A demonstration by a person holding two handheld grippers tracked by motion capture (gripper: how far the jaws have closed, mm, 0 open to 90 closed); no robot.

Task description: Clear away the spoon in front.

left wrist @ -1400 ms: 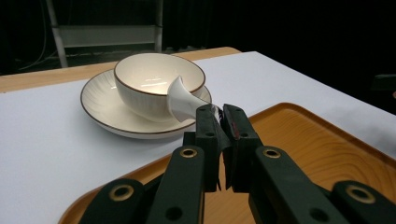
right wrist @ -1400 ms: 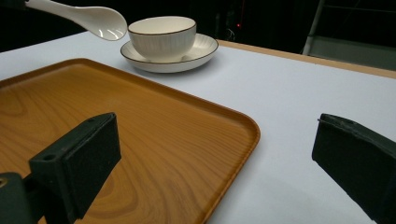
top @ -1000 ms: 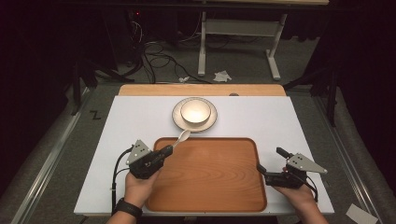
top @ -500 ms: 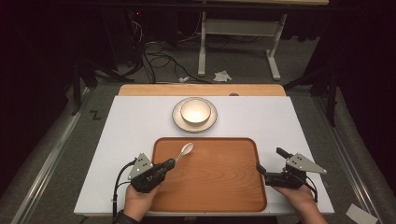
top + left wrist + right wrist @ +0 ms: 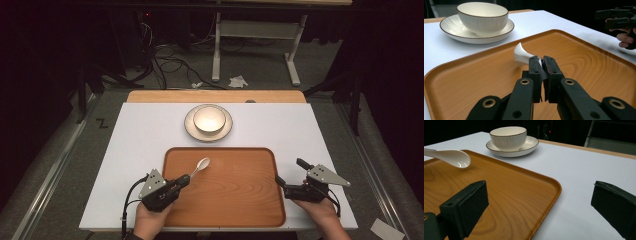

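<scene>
The left hand-held gripper [image 5: 186,178] is clenched on the handle of a white spoon [image 5: 201,165], whose scoop end juts out past the jaw tips over the wooden tray [image 5: 235,200]; whether the scoop touches the tray cannot be told. The tray lies on the white bench [image 5: 145,135], near the person. Beyond it a cream bowl [image 5: 209,120] sits on a saucer [image 5: 190,127]. The right hand-held gripper [image 5: 290,172] is released, its jaws spread wide across the tray's right edge, grasping nothing.
</scene>
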